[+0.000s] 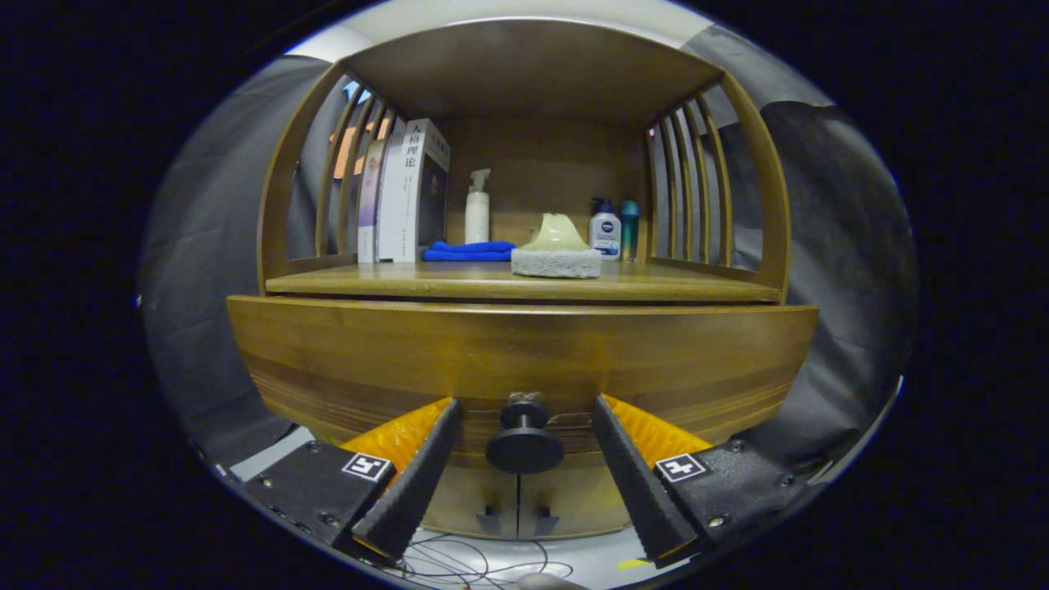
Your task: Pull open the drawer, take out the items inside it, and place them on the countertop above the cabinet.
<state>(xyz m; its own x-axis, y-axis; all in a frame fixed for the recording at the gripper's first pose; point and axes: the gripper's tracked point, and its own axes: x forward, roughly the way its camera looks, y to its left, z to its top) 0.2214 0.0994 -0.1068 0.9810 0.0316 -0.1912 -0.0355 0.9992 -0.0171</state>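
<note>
Two fingers of our gripper [524, 410] stand wide apart, holding nothing, and the dark round knob [524, 442] of the drawer [524, 360] sits right in the gap between them. Neither finger touches the knob; we see open room on each side of it. The fingertips reach up to about the level of the knob's stem, close to the drawer front.

Below the knob, a pair of lower cabinet doors [518, 500] meets at a thin seam, with two small dark handles either side of it. Under those, some thin cables [483, 564] lie loose on a pale floor.

The drawer front spreads wide to both sides of the knob, a broad band of brown wood, and it looks shut, its top edge tight under the countertop [459, 283]. We cannot see inside it.

Above the knob, the countertop's front strip is bare. Further back on it a grey sponge block [556, 263] sits nearly straight above the knob with a pale green dish [557, 233] on top. Left of that lies a folded blue cloth [469, 251], then upright books [406, 192] against the slatted side. A white spray bottle [477, 209] stands behind the cloth, and two small bottles [615, 229] stand right of the dish, near the back panel.
</note>
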